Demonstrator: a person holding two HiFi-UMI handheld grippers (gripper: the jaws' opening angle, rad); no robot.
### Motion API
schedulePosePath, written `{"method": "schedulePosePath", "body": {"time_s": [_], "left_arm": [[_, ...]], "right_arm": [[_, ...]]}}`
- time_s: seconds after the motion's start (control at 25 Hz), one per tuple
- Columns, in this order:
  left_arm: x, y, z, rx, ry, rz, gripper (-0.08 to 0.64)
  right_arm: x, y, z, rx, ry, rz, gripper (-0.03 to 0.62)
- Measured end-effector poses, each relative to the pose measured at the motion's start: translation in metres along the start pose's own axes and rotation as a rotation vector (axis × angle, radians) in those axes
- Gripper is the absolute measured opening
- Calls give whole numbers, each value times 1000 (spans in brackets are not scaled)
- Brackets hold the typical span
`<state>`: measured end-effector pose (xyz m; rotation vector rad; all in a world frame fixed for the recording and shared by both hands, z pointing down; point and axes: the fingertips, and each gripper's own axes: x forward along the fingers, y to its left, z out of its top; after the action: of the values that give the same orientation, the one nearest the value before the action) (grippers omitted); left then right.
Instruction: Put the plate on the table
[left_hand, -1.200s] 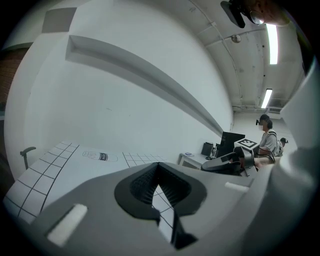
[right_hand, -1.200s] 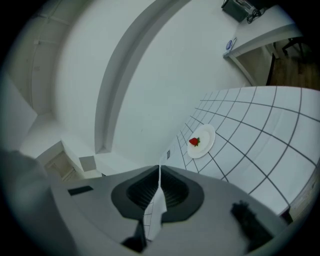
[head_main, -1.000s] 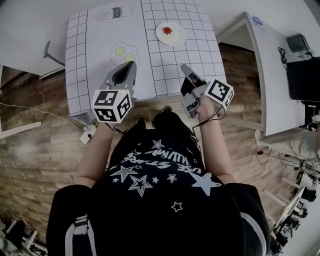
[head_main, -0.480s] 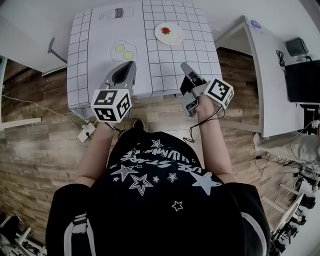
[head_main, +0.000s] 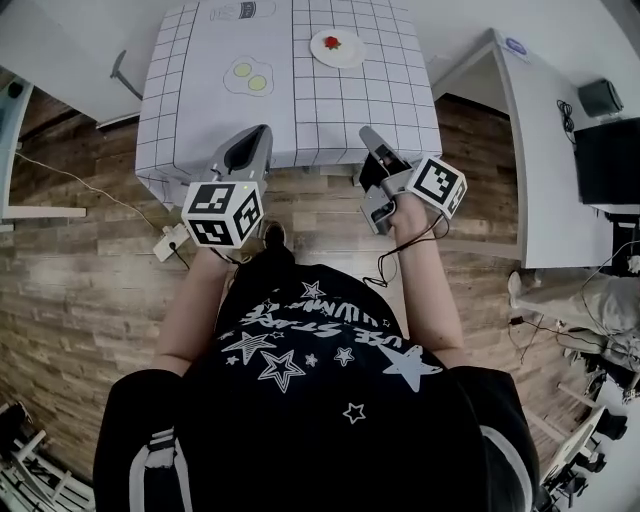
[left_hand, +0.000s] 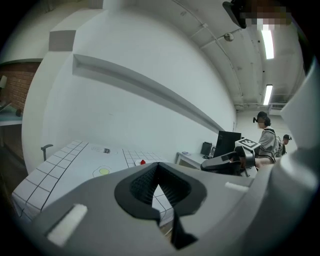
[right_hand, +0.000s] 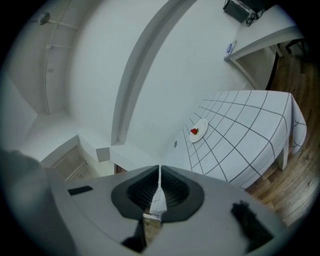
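**Head view, read left to right.** A power strip lies on the wooden floor, at 7 o'clock from the table.

My left gripper, with its marker cube nearest me, shows over the table's near edge. In the left gripper view I read its fingers as closed tip to tip, with nothing between them.

The table wears a white gridded cloth. A fried-egg print sits on the cloth at 12 o'clock from the left gripper.

The plate is white and carries a small red item. It rests on the table's far half, well apart from both grippers.

My right gripper also reaches over the near edge, at 5 o'clock from the plate. The right gripper view shows its fingers shut to a thin slit, empty.

A second white table stands at 3 o'clock, with a dark monitor at its right.
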<state>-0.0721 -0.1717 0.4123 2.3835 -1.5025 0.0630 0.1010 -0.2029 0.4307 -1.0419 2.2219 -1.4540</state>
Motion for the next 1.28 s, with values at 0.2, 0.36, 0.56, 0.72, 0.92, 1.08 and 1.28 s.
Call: {"method": "schedulePosePath", "body": {"time_s": [0.2,0.36,0.56,0.72,0.92,1.08,1.28], "left_arm": [[-38,-27,-11,4,-18,30,9],[-58,-47,-13,6,-28,37,9],[-72,-67,-10,6,-36,43,9],[-101,-95,-26,29,-34,45,9],[-131,-111,-30,8,-60,69,9],[-152,-121,-31,19,-69,65,9],[-171,-119,-31,20,-72,52,9]], "right_arm": [[-34,9,-22,-7,24,31,21],[-58,19,-33,-22,35,47,21],[-77,33,-41,-60,78,60,21],[-112,34,-64,-92,111,43,21],[-130,49,-86,-138,141,92,18],[-136,64,-103,-167,151,140,18],[-143,75,-118,-175,136,144,18]]}}
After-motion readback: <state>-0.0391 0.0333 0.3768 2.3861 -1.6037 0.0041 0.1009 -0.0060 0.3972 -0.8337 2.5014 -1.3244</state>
